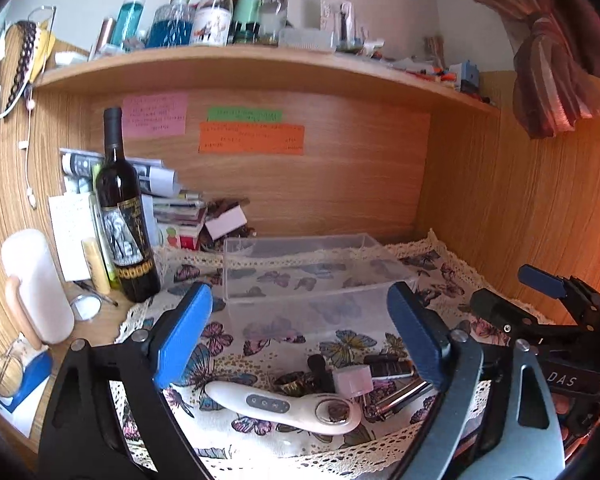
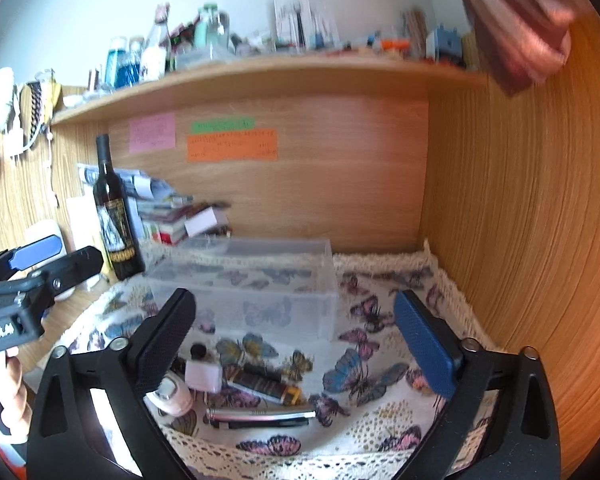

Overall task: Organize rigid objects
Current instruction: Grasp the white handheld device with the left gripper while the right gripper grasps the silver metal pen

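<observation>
A clear plastic box (image 1: 312,276) (image 2: 256,284) stands on a butterfly-print cloth (image 1: 276,332) (image 2: 380,352). In front of it lie small items: a white handheld device (image 1: 284,404) (image 2: 172,394), a small pink-white block (image 1: 354,380) (image 2: 202,376), a dark patterned tube (image 1: 388,368) (image 2: 266,384), and a silver pen-like stick (image 2: 260,414) (image 1: 400,398). My left gripper (image 1: 304,340) hovers open above the white device, nothing between its fingers. My right gripper (image 2: 300,344) is open above the tube and stick, also holding nothing. Each gripper shows at the edge of the other's view.
A dark wine bottle (image 1: 126,216) (image 2: 114,216) stands left of the box, with stacked papers and booklets (image 1: 176,208) behind it. A white bottle (image 1: 36,284) and a small mirror (image 1: 85,307) sit at left. Wooden walls close the back and right; a cluttered shelf (image 1: 260,64) hangs overhead.
</observation>
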Demonstrator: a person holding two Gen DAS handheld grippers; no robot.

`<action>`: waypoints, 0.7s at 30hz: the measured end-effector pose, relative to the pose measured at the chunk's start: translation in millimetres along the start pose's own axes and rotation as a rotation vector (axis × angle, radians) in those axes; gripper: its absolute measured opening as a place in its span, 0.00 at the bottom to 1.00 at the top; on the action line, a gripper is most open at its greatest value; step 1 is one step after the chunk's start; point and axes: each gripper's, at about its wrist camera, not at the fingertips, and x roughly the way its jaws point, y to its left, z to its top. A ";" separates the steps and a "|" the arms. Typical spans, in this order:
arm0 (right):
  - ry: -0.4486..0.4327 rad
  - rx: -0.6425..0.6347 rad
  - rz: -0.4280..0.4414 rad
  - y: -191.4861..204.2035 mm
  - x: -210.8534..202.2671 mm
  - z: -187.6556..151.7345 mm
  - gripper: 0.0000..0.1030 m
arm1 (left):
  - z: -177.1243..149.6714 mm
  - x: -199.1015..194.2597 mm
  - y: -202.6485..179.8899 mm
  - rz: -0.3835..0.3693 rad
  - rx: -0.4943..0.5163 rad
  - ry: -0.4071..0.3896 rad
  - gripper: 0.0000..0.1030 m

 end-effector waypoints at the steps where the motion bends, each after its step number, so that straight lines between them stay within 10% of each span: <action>1: 0.023 0.003 0.006 -0.9 4.5 -3.2 0.89 | -4.0 3.9 0.1 0.006 0.000 0.015 0.87; 21: 0.364 -0.006 0.072 5.1 66.5 -77.1 0.85 | -81.7 89.3 -7.8 0.042 0.022 0.333 0.87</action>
